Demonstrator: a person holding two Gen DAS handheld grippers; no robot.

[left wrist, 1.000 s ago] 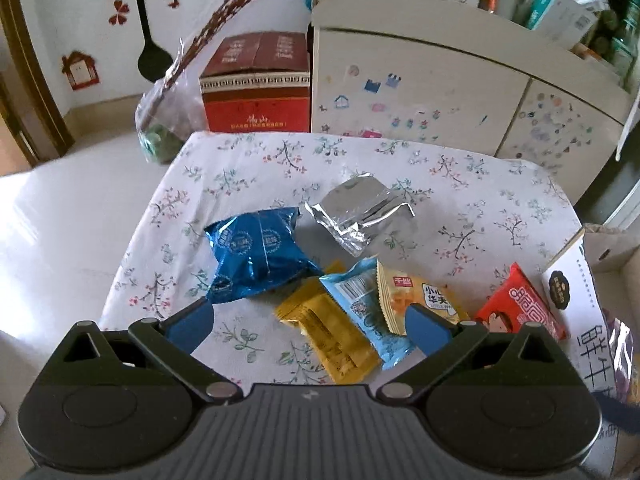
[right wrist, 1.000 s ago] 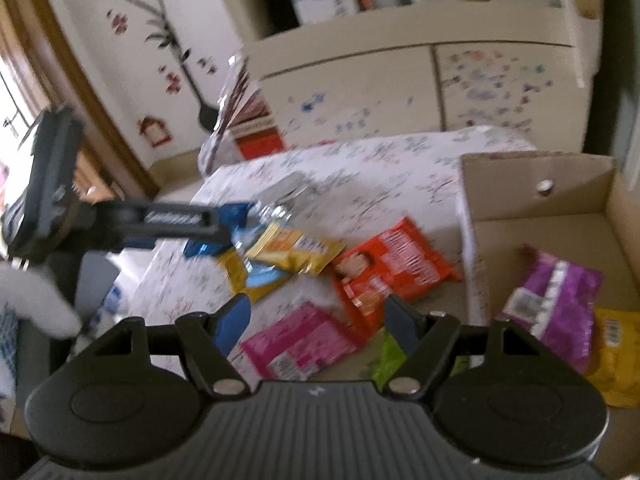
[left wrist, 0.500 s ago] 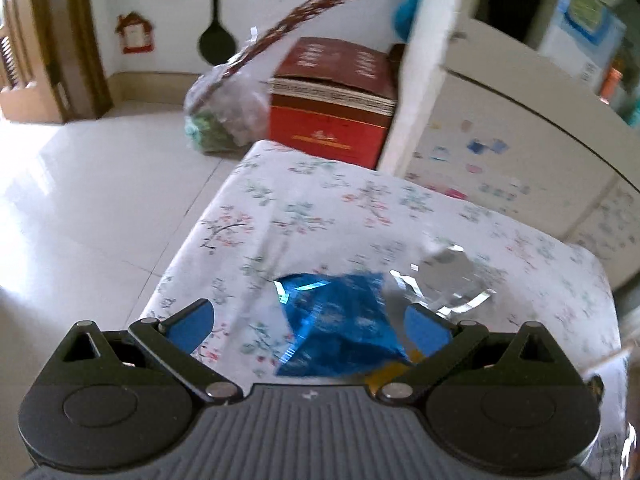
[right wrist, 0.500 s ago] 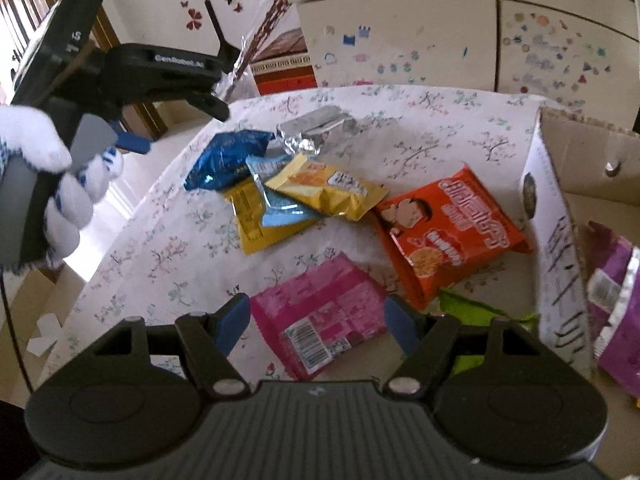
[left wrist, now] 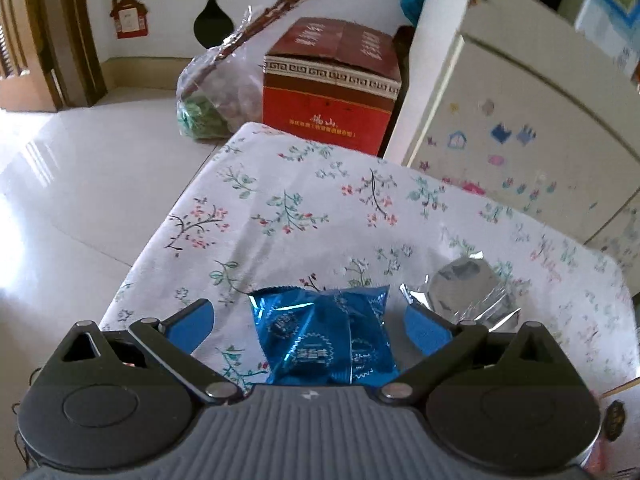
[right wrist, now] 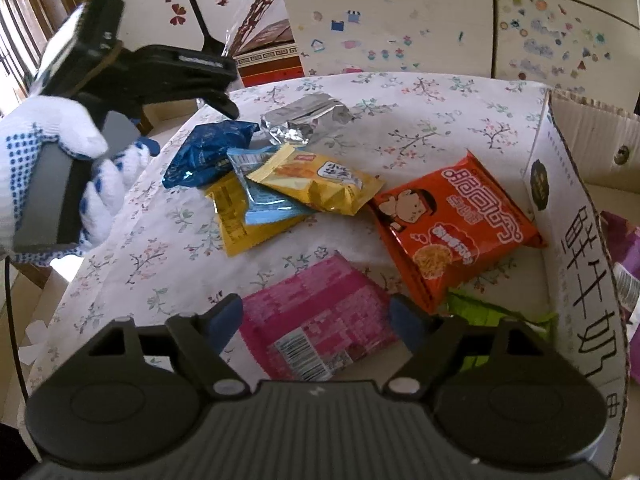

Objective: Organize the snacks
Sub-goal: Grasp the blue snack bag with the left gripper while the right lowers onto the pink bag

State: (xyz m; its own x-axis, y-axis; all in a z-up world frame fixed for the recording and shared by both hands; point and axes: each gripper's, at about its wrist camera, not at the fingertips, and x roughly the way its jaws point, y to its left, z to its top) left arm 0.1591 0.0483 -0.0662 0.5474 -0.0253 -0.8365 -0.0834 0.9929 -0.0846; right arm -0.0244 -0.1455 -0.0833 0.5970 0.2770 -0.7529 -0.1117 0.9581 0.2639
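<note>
Left wrist view has the left claw [left wrist: 308, 322] spread wide with the blue snack packet [left wrist: 326, 342] lying on the flowered desk [left wrist: 288, 208] squarely between its blue pads, neither pad touching the foil. That framing reads as the set-up for a pinch across the packet's puffed middle. Just beside it, on the right, sits a crumpled silver foil packet [left wrist: 466, 290], close enough that the right-hand pad could catch it when the claw clamps.

From the right wrist view, the right claw [right wrist: 316, 322] is likewise released and holds nothing; it hovers over the pink packet [right wrist: 320, 324], which lies flat with its barcode up. A gloved hand [right wrist: 52, 168] grips the other tool at the desk's left edge (its fingers point down toward the blue packet). In the middle lie a yellow packet [right wrist: 320, 182] overlapping a light-blue one [right wrist: 264, 196], an orange noodle packet [right wrist: 460, 232], and a green wrapper [right wrist: 492, 316] partly hidden against the cardboard box [right wrist: 576, 248]. The box stands open at the right, likely the place the snacks go: something purple [right wrist: 624, 248] shows inside, though that edge is too cropped to say more
</note>
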